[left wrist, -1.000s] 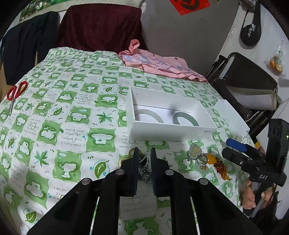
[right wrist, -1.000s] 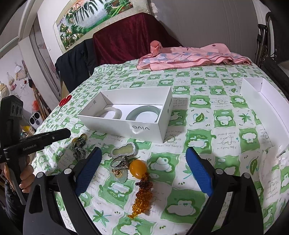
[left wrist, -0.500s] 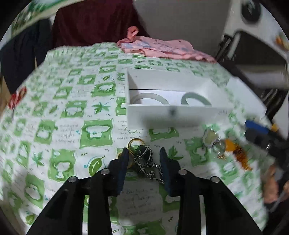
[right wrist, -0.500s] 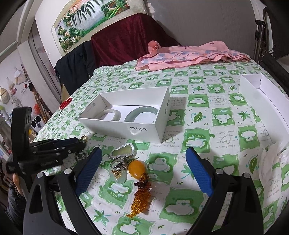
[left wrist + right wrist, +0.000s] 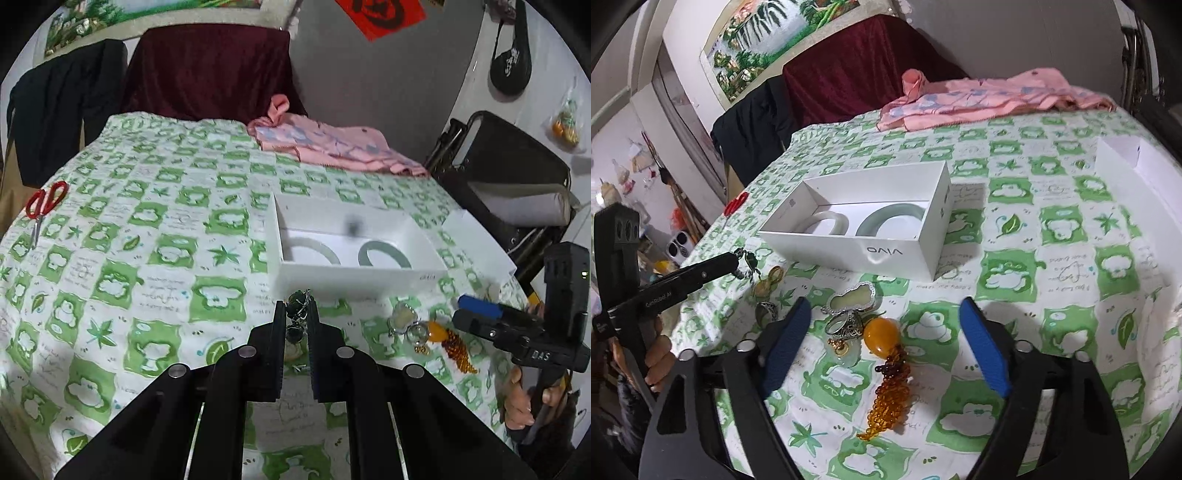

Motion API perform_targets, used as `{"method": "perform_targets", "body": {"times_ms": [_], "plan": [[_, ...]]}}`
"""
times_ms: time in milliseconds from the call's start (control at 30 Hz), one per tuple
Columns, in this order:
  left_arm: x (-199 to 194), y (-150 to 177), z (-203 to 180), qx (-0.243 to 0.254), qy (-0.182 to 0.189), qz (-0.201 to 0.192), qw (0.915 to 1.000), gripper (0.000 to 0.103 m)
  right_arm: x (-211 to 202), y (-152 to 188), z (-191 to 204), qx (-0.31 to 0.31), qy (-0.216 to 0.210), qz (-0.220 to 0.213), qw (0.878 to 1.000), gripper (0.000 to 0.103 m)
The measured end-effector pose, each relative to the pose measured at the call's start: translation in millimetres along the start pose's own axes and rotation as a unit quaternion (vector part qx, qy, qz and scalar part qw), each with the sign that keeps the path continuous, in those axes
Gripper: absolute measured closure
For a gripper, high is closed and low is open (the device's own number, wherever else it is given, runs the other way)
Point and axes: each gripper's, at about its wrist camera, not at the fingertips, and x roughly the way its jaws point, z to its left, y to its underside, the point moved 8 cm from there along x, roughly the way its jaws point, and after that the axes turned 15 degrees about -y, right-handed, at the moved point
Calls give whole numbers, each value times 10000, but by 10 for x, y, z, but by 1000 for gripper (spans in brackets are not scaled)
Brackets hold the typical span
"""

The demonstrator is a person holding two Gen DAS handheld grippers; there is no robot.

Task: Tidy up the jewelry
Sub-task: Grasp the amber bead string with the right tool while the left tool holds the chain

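Note:
My left gripper (image 5: 297,314) is shut on a dark beaded chain (image 5: 297,301), held just above the green-checked cloth in front of the white box (image 5: 354,277). The right wrist view shows that chain (image 5: 747,261) dangling from the left gripper (image 5: 737,260). Two jade bangles (image 5: 827,221) (image 5: 886,218) lie in the box (image 5: 849,247). My right gripper (image 5: 885,308) hovers with its blue-padded jaws closing. Between them lie an amber pendant with a bead tassel (image 5: 882,336), a silver ring (image 5: 846,326) and a cloud-shaped pendant (image 5: 853,297), none of them touched by the pads.
Gold rings (image 5: 768,280) and another silver ring (image 5: 764,310) lie left of the pendants. The box lid (image 5: 1126,170) sits at the right table edge, red scissors (image 5: 46,201) at the left edge, a pink cloth (image 5: 332,144) at the back. A folded chair (image 5: 517,177) stands beside the table.
The left gripper dipped, opened around the chain, then shut on it and lifted it off the cloth. The right gripper's jaws have come closer together.

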Motion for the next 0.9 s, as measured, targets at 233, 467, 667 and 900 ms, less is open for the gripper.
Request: {"method": "perform_targets", "body": {"times_ms": [233,467,667,900], "plan": [[-32,-23,27,-23,7,-52,10000,92,121,137,123,-487,230,393,9978,33],[-38,-3,0,47,-26,-65,10000,91,118,372,123,-1023,814,748,9886,48],[-31,11,-29,128,-52,-66,9999,91,59,317,79,-866,763,537,9919,85],[-54,-8,-23,89,10,-113,9999,91,-137,129,148,-668,289,-35,9973,85]]}}
